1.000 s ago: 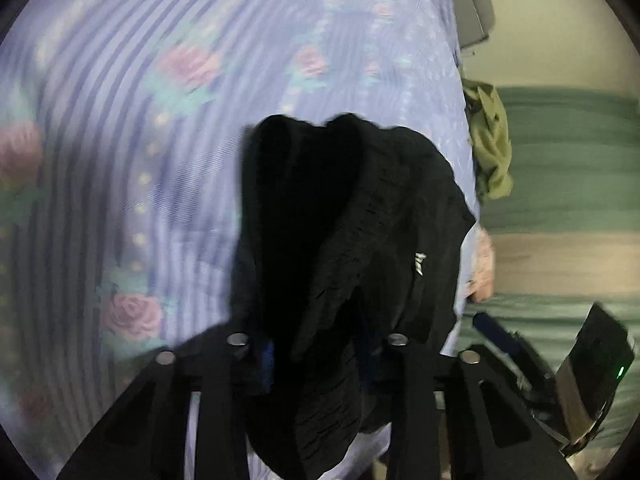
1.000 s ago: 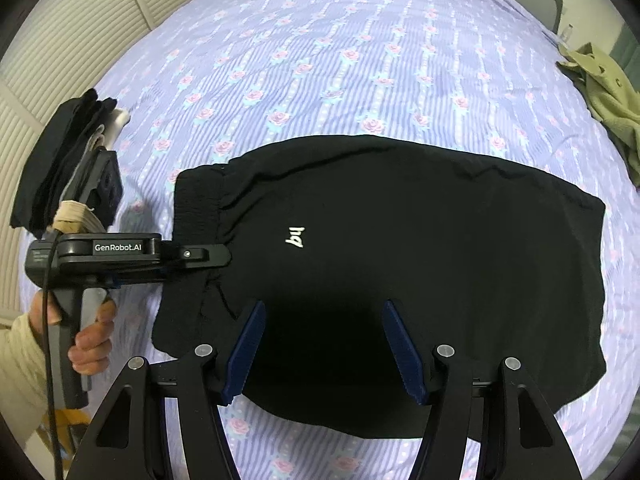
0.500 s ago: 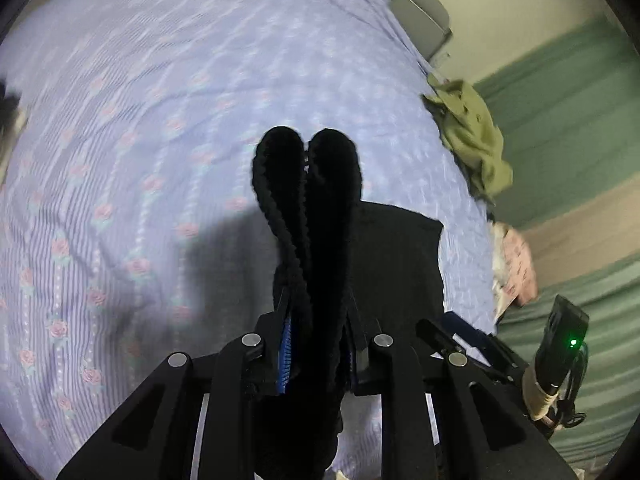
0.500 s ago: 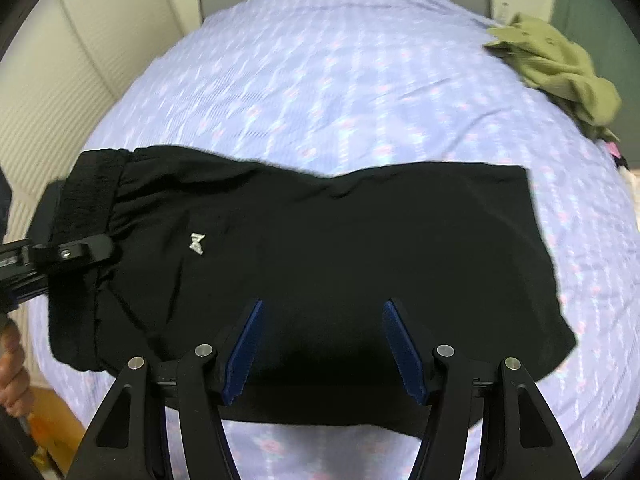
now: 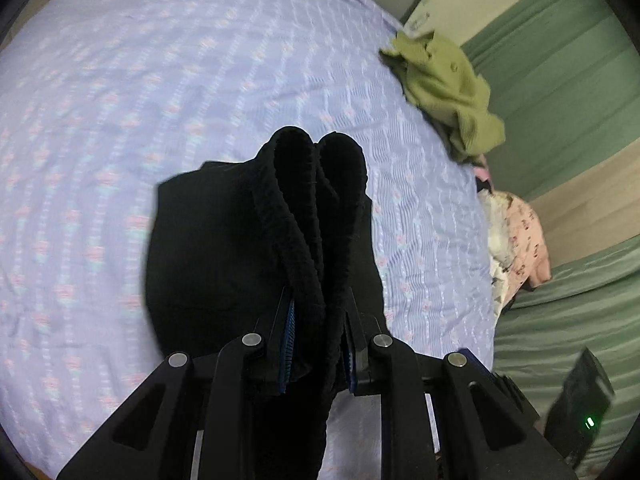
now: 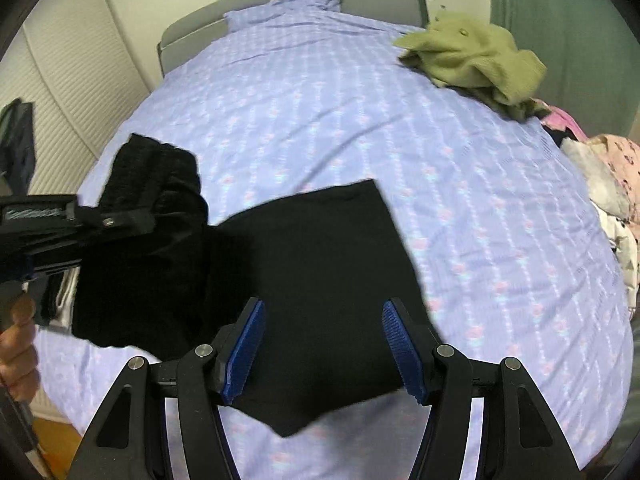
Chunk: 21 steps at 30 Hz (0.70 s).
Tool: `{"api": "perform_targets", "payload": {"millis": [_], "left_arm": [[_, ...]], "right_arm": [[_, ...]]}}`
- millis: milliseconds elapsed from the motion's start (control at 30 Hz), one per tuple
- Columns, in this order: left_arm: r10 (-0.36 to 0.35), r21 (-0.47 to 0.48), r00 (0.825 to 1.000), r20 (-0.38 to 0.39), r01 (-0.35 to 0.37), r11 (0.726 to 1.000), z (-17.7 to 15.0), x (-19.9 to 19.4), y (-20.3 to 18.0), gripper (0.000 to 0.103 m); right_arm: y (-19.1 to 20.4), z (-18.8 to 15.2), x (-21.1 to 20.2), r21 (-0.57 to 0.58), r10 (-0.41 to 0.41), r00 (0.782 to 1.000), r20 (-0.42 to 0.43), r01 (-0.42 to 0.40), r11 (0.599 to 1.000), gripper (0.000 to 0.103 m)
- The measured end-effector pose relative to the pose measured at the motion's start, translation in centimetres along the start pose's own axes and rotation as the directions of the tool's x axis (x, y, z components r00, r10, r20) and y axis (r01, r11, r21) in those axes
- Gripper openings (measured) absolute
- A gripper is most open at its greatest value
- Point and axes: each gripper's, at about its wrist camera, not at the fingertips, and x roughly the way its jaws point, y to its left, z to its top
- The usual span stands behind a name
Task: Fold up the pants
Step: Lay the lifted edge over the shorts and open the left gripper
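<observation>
While the left gripper (image 5: 318,344) clamps the raised elastic waistband and the right gripper (image 6: 322,346) hovers with jaws apart, holding nothing, the black pants (image 6: 320,264), part-draped on the floral bedspread (image 6: 340,112), look light, limp, best pinched at waistband or hem.

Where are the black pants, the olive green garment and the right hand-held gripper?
black pants (image 6: 320,264): right wrist view, flat part on the bed.
olive green garment (image 5: 444,84): left wrist view, middle of the heap.
right hand-held gripper (image 6: 323,344): right wrist view, between open fingertips.
</observation>
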Motion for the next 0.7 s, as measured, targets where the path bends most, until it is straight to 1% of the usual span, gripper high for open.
{"api": "perform_targets", "payload": {"millis": [100,233,267,333,400,433,467,533,600,633,700], "left_arm": [[0.03,-0.008,0.999,-0.043,-0.03,1.0,0.3,4.1,-2.4,0.021],[0.104,0.001,0.99,-0.099,-0.104,0.995,0.5,9.0,-4.6,0.021],[0.112,0.005,0.986,-0.121,-0.112,0.994,0.5,10.2,-5.0,0.023],[0.116,0.0,0.98,-0.164,-0.117,0.993,0.5,11.7,-5.7,0.035],[0.089,-0.011,0.982,-0.164,-0.092,0.996,0.5,11.6,-6.2,0.061],[0.077,-0.015,0.986,-0.146,-0.08,0.997,0.3,11.0,-6.6,0.065],[0.071,-0.011,0.99,-0.121,-0.073,0.997,0.2,10.1,-6.9,0.067],[0.083,0.021,0.994,-0.075,-0.082,0.996,0.1,8.5,-7.4,0.069],[0.14,0.055,0.99,-0.035,-0.138,0.989,-0.3,7.1,-7.1,0.071],[0.163,0.063,0.986,-0.026,-0.161,0.985,-0.5,6.7,-6.6,0.071],[0.217,0.077,0.976,-0.03,-0.214,0.974,-1.1,6.4,-4.9,0.071]], "right_arm": [[-3.0,-0.1,0.5,0.017,-0.002,1.0,-0.011,0.003,1.0,0.062],[-6.7,-0.5,1.1,0.046,-0.001,0.999,-0.037,0.003,0.999,0.062],[-7.4,-0.5,1.3,0.051,0.0,0.999,-0.044,0.002,0.999,0.062],[-8.7,-0.6,1.8,0.062,0.006,0.998,-0.057,-0.002,0.998,0.062],[-9.8,-0.7,2.3,0.077,0.02,0.997,-0.072,-0.015,0.997,0.062],[-10.2,-0.7,2.4,0.085,0.03,0.997,-0.075,-0.023,0.996,0.062],[-10.5,-0.8,2.5,0.092,0.039,0.996,-0.075,-0.032,0.995,0.062],[-11.0,-0.8,2.6,0.097,0.056,0.996,-0.07,-0.049,0.994,0.062],[-11.2,-0.7,3.0,0.088,0.075,0.995,-0.065,-0.069,0.994,0.062],[-11.2,-0.7,3.2,0.085,0.084,0.994,-0.064,-0.078,0.993,0.062],[-11.0,-0.4,4.0,0.074,0.13,0.99,-0.062,-0.126,0.989,0.062]]}}
